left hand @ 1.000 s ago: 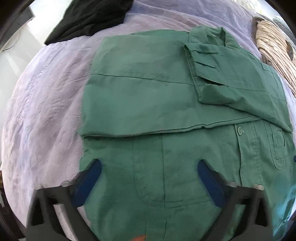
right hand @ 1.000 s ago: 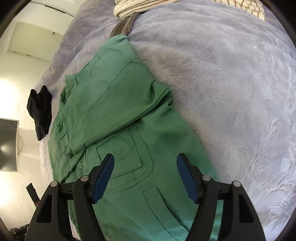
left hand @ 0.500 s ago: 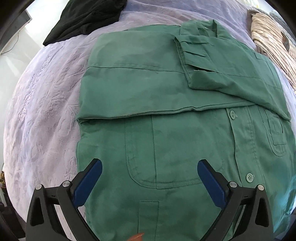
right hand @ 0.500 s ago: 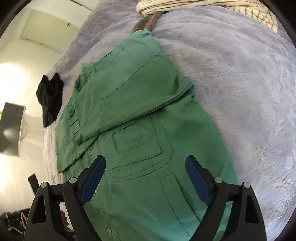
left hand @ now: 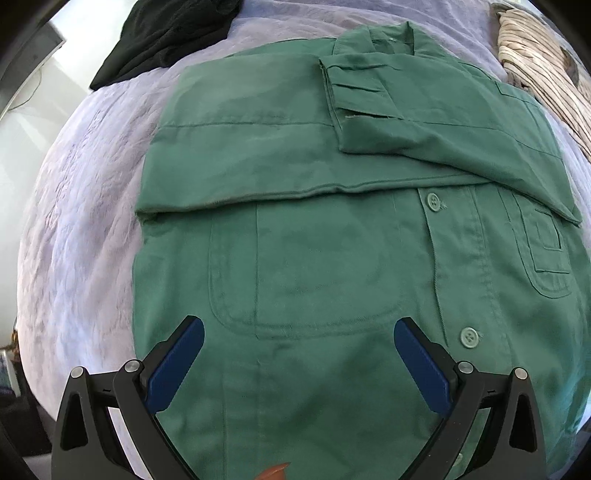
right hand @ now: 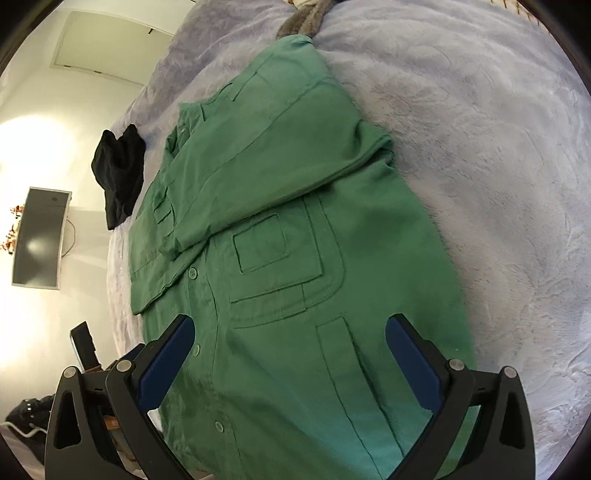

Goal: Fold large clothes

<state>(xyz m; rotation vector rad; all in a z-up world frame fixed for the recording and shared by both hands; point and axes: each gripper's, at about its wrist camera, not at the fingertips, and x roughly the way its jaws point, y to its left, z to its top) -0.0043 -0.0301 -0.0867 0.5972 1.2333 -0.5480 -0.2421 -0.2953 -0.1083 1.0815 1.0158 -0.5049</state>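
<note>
Green jacket (left hand: 332, 258) lies flat on the lilac bedspread (left hand: 74, 240), with its two sleeves folded across the upper part, and it fills most of both my views. Compared with one second ago, in the left view more of its lower part is visible: the big rounded pocket (left hand: 306, 280) sits now fully above my left claw (left hand: 299, 354), and a second button (left hand: 469, 338) appears near the right pad. In the right view the jacket also shows more of its lower front than before. A black garment (left hand: 166, 33) and a striped cloth (left hand: 543, 74) lie on the bedspread beyond the jacket, apart from it. My left claw stands wide open as before, with nothing between the pads. My right claw (right hand: 291, 350) has just been opening and is now fully spread over the jacket, gripping nothing.
</note>
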